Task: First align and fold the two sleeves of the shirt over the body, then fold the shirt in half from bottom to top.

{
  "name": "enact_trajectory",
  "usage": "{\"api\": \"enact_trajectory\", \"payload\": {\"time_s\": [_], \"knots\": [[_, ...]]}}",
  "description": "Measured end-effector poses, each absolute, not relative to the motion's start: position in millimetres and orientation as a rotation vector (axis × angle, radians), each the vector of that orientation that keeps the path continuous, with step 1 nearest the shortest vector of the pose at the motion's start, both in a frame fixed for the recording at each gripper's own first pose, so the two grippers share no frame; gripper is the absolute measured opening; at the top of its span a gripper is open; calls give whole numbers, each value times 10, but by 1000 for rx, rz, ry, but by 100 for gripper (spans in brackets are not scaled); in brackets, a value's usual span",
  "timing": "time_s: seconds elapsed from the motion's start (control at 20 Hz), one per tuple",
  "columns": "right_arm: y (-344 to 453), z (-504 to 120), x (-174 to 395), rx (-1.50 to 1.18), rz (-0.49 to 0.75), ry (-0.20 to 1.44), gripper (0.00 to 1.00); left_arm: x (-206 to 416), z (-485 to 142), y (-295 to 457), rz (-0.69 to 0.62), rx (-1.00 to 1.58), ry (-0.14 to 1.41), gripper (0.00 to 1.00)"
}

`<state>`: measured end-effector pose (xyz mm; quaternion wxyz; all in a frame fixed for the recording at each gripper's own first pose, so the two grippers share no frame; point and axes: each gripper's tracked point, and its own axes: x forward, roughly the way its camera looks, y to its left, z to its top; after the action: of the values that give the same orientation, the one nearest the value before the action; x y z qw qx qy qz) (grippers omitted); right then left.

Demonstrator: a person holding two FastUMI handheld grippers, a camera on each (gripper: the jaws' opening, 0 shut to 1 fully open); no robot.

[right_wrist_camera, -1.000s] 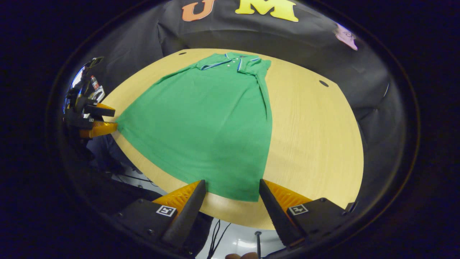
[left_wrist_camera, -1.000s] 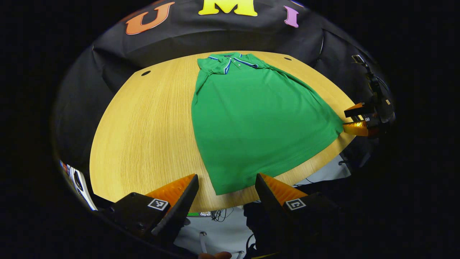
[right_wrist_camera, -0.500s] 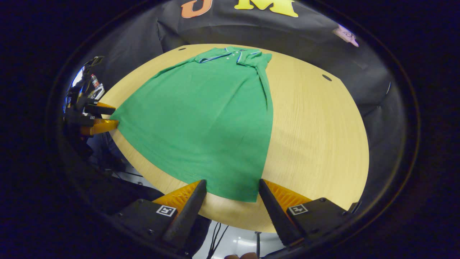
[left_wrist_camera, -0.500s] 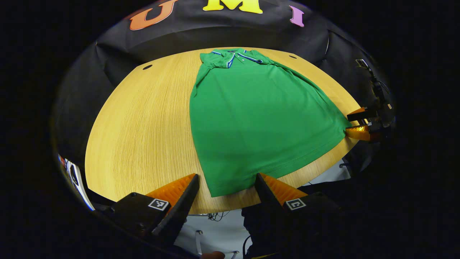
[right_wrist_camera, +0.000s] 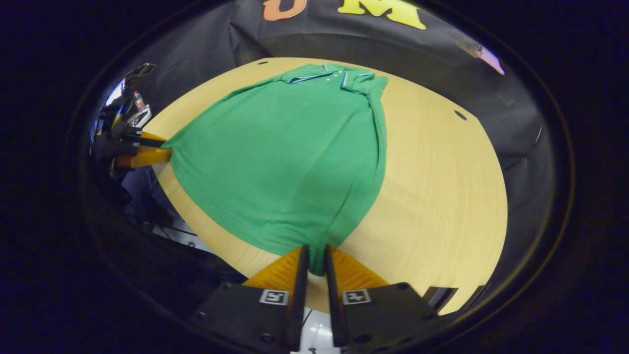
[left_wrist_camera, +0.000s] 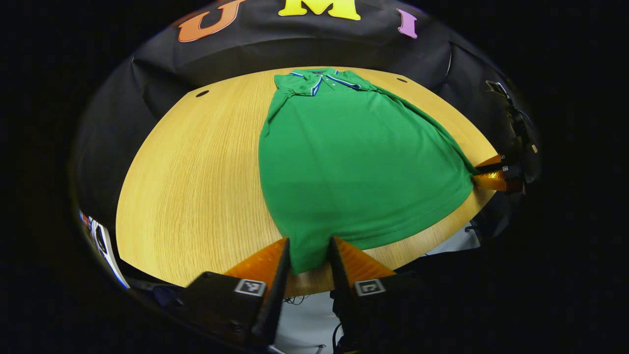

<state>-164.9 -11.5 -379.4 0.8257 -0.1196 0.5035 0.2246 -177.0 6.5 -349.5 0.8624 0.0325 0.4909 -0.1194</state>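
Shirt [left_wrist_camera: 354, 162] fabric, green with a blue-and-white trimmed collar [left_wrist_camera: 322, 81], lay spread on the round wooden table [left_wrist_camera: 196, 172], collar toward the booth's black cloth wall and hem toward the near edge. Both sleeves were already folded in over the body, so the garment made a long panel that widened toward the hem.

In the left gripper view, a bare stretch of table sat to the left of the shirt, with a small dark hole [left_wrist_camera: 202, 93] near the far rim. At the bottom, the left claw [left_wrist_camera: 308, 253] stood at the shirt's near hem corner with its two fingers narrowed around it; the cloth ran up from between them, but whether both fingers pressed on it could not be told. Farther right, at the table's edge, the right claw [left_wrist_camera: 484, 174] met the opposite hem corner, where the fabric pulled to a point.

In the right gripper view, the left claw [right_wrist_camera: 157, 150] appeared at the far left, at the shirt's [right_wrist_camera: 295, 157] other hem corner. At the bottom centre, the right claw [right_wrist_camera: 314, 260] was clamped on its hem corner, the fingers almost together with a thin pinch of green cloth between them and the fabric bunching into folds just above. Bare table [right_wrist_camera: 442, 196] lay to the right.
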Motion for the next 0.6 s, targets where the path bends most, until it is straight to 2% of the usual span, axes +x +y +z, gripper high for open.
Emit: {"api": "enact_trajectory", "payload": {"time_s": [0.05,0.1,0.2,0.45,0.6], "knots": [[-111,-3804,-1646,-262,479,1076,15,-1752,-3500,66,-252,70,1025,34],[-113,-3786,-1648,-242,483,1079,15,-1745,-3493,67,-250,60,1022,8],[-86,-3769,-1627,-183,469,1118,7,-1755,-3493,50,-259,27,1024,5],[-15,-3509,-1390,-23,444,1086,6,-1628,-3193,24,-282,-23,980,4],[-1,-3345,-1223,19,435,1049,9,-1472,-3018,0,-307,-35,937,4]]}}
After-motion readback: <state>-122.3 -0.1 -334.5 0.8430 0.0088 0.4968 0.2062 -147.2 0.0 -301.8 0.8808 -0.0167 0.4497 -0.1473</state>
